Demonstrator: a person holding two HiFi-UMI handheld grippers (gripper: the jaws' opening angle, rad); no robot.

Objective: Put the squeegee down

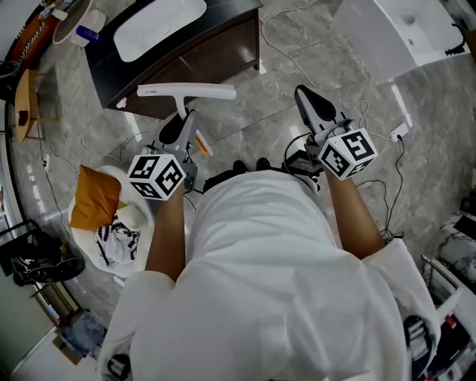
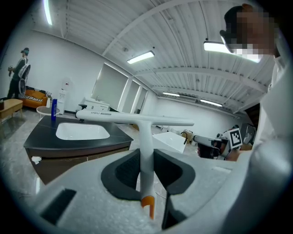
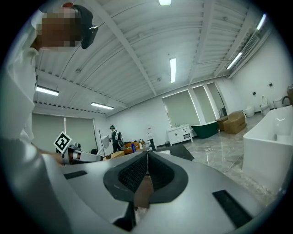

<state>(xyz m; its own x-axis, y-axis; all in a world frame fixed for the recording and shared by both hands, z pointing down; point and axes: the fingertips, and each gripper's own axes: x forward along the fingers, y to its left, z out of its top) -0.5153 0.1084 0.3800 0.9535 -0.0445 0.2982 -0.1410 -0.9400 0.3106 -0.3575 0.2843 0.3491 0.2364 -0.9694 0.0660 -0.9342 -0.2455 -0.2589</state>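
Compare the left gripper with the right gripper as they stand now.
The left gripper is clamped on the squeegee by its handle; the right gripper holds nothing. The left gripper's jaws are kept apart by that handle; the right gripper's jaws meet. The left gripper faces the sink counter; the right gripper points at open floor beside it. Both carry a marker cube.

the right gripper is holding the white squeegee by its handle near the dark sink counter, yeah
No, the left gripper holds the white squeegee by its handle near the dark sink counter. The left gripper view shows the handle clamped between its jaws; the right gripper is shut on nothing.
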